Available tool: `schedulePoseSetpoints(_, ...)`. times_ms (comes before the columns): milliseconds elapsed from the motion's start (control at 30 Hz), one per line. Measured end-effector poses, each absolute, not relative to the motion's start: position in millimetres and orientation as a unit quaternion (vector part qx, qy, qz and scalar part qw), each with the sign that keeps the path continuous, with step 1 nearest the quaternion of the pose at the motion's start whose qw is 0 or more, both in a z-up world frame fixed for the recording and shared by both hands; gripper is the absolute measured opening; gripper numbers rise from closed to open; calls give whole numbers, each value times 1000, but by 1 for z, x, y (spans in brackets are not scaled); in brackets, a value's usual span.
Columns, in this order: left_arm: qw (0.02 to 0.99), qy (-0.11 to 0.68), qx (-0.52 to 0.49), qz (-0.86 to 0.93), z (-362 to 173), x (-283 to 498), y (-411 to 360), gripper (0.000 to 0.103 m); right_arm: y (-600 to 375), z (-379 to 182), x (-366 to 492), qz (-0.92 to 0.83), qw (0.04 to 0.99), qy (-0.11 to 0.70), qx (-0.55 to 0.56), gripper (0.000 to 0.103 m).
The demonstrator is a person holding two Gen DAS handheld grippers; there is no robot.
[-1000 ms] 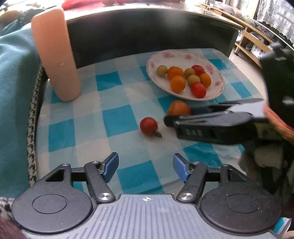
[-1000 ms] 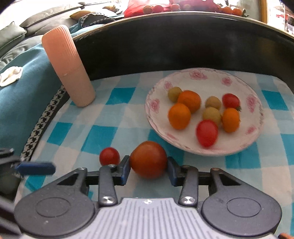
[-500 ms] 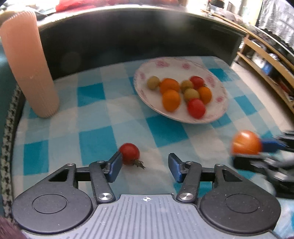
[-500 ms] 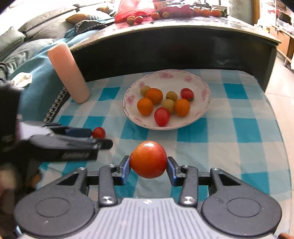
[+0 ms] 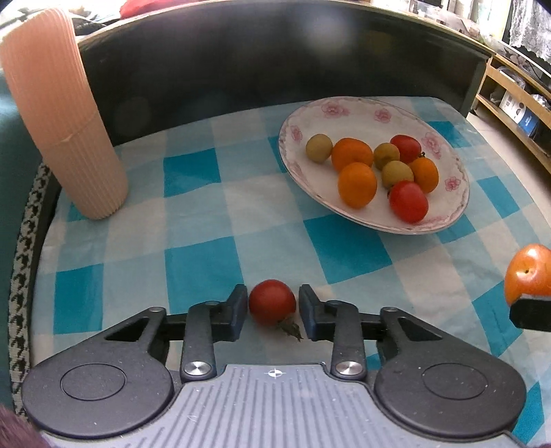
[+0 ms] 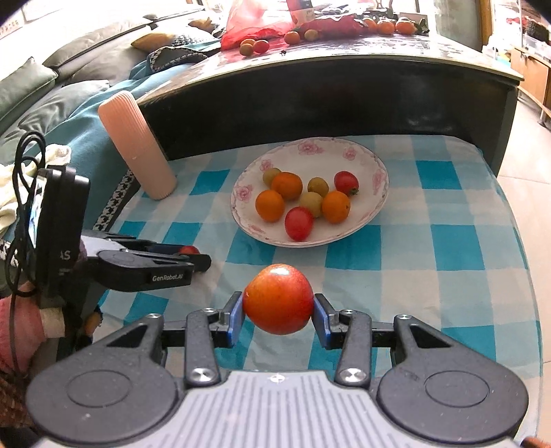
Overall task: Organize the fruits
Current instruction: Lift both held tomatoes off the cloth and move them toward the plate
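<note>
Low table covered by a blue-and-white checked cloth (image 5: 213, 213), bearing 1 floral plate (image 5: 447, 220) of fruit, 1 ribbed pink cylinder (image 5: 65, 138), and 1 small red tomato (image 5: 272, 301).

I see a blue-and-white checked tablecloth (image 5: 347, 244) covering the low surface. A ribbed, peach-coloured cylinder (image 5: 58, 113) stands upright near its far left corner. Directly behind the cloth rises the dark front of a glossy-topped table (image 6: 344, 93), and a red plastic bag (image 6: 255, 24) lies on top of it. To the left, a teal blanket (image 6: 79, 107) is draped over a grey sofa (image 6: 24, 89). At the far right I see wooden shelving (image 5: 509, 103).
</note>
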State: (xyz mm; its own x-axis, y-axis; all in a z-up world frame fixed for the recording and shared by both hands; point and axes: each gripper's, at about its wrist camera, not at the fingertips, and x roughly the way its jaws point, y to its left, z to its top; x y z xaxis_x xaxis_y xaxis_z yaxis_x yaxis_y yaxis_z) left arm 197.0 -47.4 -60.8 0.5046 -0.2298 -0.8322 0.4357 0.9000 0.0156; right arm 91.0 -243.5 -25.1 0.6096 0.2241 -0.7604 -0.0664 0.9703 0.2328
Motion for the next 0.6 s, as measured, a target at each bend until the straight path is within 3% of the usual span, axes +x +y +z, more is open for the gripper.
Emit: schedulePoseSetpoints(600,864,446,158,-175,-61,163,-66,36,-236,-16,91,90,893,432,84,57)
